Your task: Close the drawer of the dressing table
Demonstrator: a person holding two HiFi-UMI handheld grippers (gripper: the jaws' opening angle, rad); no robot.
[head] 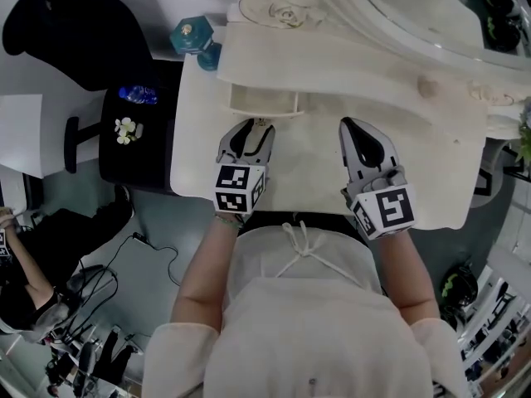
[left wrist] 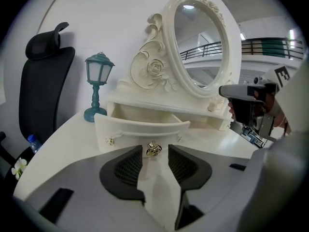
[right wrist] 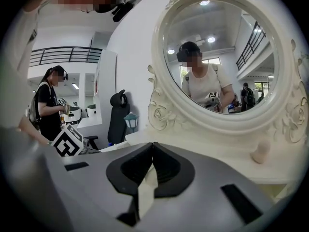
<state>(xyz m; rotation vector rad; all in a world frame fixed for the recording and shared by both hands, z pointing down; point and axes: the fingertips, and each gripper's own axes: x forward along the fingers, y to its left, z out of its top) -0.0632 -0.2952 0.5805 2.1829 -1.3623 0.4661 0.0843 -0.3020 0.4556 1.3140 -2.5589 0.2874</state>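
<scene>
The white dressing table has its small drawer pulled out at the left under the mirror; in the head view the drawer shows empty. A gold knob sits in the middle of the drawer front. My left gripper is right at the drawer front, jaws partly apart with the knob between the fingertips and a gap on each side. In the head view the left gripper points at the drawer. My right gripper hovers over the tabletop to the right, shut and empty, its tips meeting.
A teal lantern lamp stands at the table's back left corner. A black office chair is left of the table, with a bottle on a dark seat. The oval mirror rises behind. A person stands in the background.
</scene>
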